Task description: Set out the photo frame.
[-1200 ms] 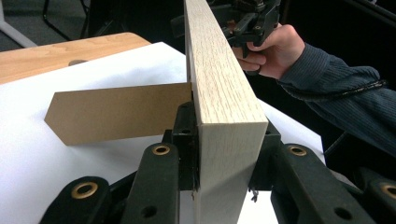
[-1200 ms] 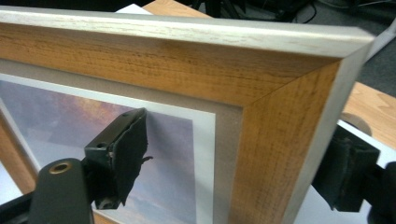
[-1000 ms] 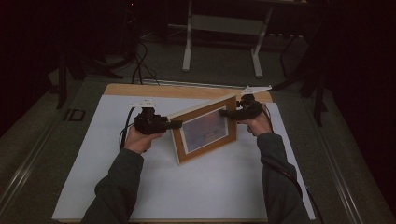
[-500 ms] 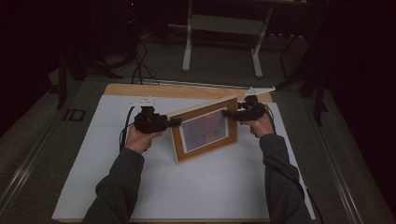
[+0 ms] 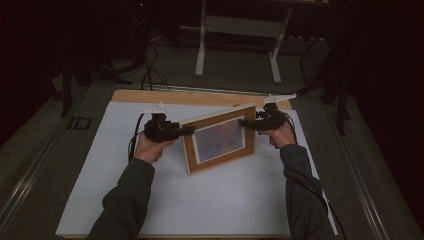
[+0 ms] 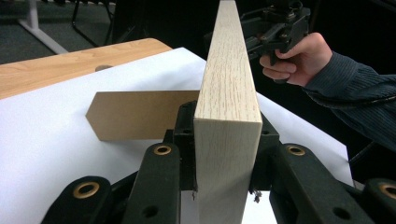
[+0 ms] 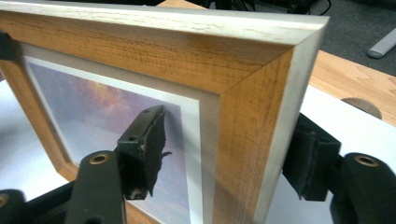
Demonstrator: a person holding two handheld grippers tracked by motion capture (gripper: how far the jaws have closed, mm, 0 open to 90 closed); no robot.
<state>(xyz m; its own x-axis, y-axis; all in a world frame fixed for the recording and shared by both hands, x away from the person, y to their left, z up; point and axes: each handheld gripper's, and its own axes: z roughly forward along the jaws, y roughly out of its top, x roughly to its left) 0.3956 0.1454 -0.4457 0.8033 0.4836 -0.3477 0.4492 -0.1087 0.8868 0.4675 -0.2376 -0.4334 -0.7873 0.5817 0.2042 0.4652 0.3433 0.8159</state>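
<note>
Frame [image 5: 220, 139] upright on white sheet [image 5: 200, 210], mid-table. Left gripper [image 6: 227, 154] clamped on frame's left edge. Right gripper [image 7: 224, 154] straddles right edge, jaws just closing, near pad apart from glass.

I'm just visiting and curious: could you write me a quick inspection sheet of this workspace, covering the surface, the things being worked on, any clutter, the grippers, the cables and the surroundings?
Surface: white sheet covering a light wooden tabletop.
Job's things: rectangular wooden picture frame with a print, standing upright; its brown easel stand rests on the sheet behind it.
Clutter: nothing seen.
Grippers: left hand-held gripper clamped on the frame's left edge; right hand-held gripper straddles the right edge, its jaws just closing, front pad apart from the glass.
Cables: black cable trailing from the left hand-held gripper; more loose on the floor.
Surroundings: dark room, grey carpet, white table legs beyond.
</note>
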